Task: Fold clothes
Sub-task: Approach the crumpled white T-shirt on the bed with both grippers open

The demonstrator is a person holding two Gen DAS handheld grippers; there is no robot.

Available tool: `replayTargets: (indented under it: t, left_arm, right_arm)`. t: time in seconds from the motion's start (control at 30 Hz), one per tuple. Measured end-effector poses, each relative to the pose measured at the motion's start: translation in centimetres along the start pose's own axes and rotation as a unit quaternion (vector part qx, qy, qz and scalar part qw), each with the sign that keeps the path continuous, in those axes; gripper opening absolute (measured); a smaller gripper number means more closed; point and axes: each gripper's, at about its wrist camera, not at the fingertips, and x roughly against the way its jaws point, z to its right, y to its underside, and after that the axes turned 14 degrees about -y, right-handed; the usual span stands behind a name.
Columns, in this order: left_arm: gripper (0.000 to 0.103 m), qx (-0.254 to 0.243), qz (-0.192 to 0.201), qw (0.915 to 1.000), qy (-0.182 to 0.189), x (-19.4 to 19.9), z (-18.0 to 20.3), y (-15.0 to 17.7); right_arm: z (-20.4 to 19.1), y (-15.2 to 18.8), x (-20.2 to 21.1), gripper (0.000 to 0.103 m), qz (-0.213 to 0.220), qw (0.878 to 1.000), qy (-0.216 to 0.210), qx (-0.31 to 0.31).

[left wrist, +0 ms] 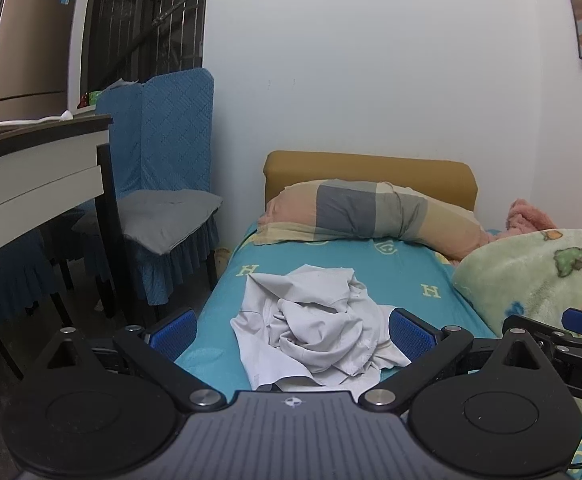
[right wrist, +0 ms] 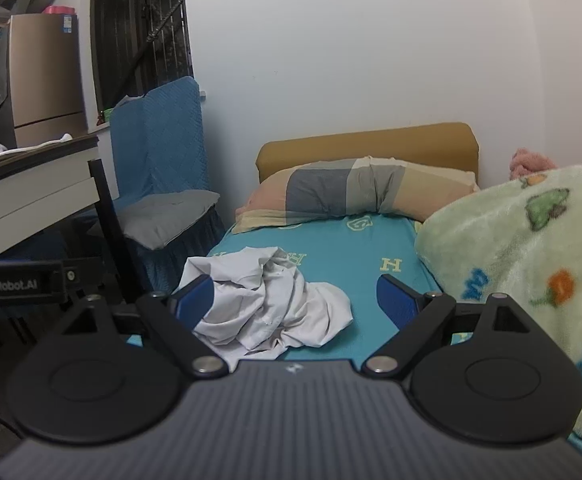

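A crumpled white garment (left wrist: 311, 320) lies in a heap on the teal bed sheet (left wrist: 403, 276). It also shows in the right wrist view (right wrist: 267, 300). My left gripper (left wrist: 291, 330) is open and empty, its blue pads (left wrist: 173, 330) wide apart just short of the garment. My right gripper (right wrist: 295, 300) is open and empty, with the garment in front of its left pad (right wrist: 197, 300). The right gripper's body shows at the right edge of the left wrist view (left wrist: 563, 336).
A patchwork pillow (left wrist: 371, 212) lies against the mustard headboard (left wrist: 367, 168). A green fleece blanket (right wrist: 531, 260) is heaped on the bed's right side. A blue-covered chair (left wrist: 163, 200) and a table (left wrist: 31, 172) stand left of the bed.
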Motion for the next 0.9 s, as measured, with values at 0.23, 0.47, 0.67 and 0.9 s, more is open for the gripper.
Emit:
replayTargets:
  t: [0.23,0.47,0.67,0.9]
  left_arm:
    - [0.103,-0.024,0.011,0.9996,-0.001,1.7,2.2,0.2]
    - [0.103,-0.023,0.001,0.9997,-0.008,1.8,2.8,0.2]
    - [0.103,-0.025,0.002,0.9996,-0.015,2.0,2.8,0.2]
    - [0.103,-0.031,0.001,0.9992,-0.026,2.1,2.8,0.2]
  right_arm:
    - [-0.2,0.4,0.6,0.090,-0.001,1.000,0.002,-0.010]
    - [0.1,0.5,0.9,0.090,-0.001,1.000,0.001,-0.018]
    - [0.2,0.4,1.1,0.090,-0.003,1.000,0.001,-0.019]
    - [0.2,0.6,0.9,0.090,-0.009,1.000,0.010,-0.021]
